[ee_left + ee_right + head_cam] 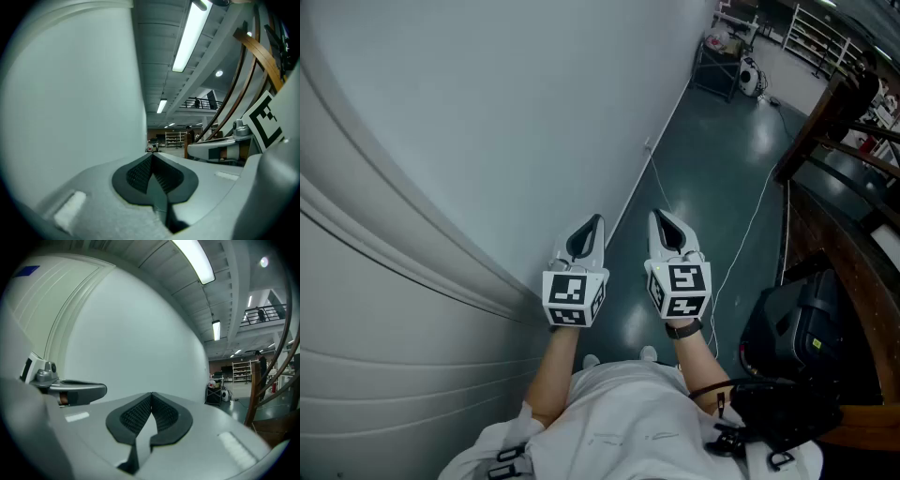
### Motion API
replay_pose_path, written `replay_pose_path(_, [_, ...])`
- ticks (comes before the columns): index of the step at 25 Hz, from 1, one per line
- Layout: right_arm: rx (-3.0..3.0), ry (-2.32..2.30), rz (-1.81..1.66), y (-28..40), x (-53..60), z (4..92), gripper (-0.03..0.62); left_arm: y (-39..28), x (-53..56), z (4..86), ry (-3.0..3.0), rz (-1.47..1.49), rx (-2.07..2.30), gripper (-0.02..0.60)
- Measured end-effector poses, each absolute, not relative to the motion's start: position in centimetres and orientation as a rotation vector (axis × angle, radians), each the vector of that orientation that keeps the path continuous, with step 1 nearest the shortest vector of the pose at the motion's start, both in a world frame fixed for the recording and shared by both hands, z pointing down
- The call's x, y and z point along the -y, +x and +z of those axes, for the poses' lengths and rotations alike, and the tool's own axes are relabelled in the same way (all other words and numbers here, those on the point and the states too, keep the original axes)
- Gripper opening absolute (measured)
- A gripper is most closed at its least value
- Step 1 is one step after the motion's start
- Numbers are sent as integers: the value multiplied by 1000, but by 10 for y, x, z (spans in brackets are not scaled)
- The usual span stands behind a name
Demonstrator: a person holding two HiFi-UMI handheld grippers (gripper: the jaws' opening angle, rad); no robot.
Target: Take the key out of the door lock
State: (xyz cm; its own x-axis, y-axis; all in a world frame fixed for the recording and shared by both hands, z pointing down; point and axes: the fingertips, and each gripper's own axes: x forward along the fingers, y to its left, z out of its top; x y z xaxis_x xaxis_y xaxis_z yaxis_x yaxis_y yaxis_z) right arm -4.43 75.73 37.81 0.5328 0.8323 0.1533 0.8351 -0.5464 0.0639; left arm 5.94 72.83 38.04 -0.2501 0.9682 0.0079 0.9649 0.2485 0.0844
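Open floor (712, 169) runs up the frame's middle; the wall (487, 112) blocks the left, wooden railing (814, 127) the right.

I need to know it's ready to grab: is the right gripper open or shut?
Shut: the right gripper has its fingers touching at the tips, nothing between them.

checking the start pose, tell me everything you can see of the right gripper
The right gripper has a pale grey, plastic-looking shell. Its two jaws are lined with dark ribbed pads and are shut tip to tip, with nothing between them. A cube with black-and-white square markers sits at its rear, and the person's forearm comes up behind that. The gripper hangs in the air above the dark floor, pointing ahead along the pale wall. It is beside the left gripper and not touching it.
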Motion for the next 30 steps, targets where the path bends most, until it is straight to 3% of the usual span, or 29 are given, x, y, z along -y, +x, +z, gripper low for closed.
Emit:
replay_pose_path(20, [1544,-2730,-313,-44,-728,392,-5,69,-713,401,1954,17,-2406,0])
replay_pose_path(30, [883,-3068,-202,84,-724,370,-5,155,-677,366,2350,-84,-1998,2])
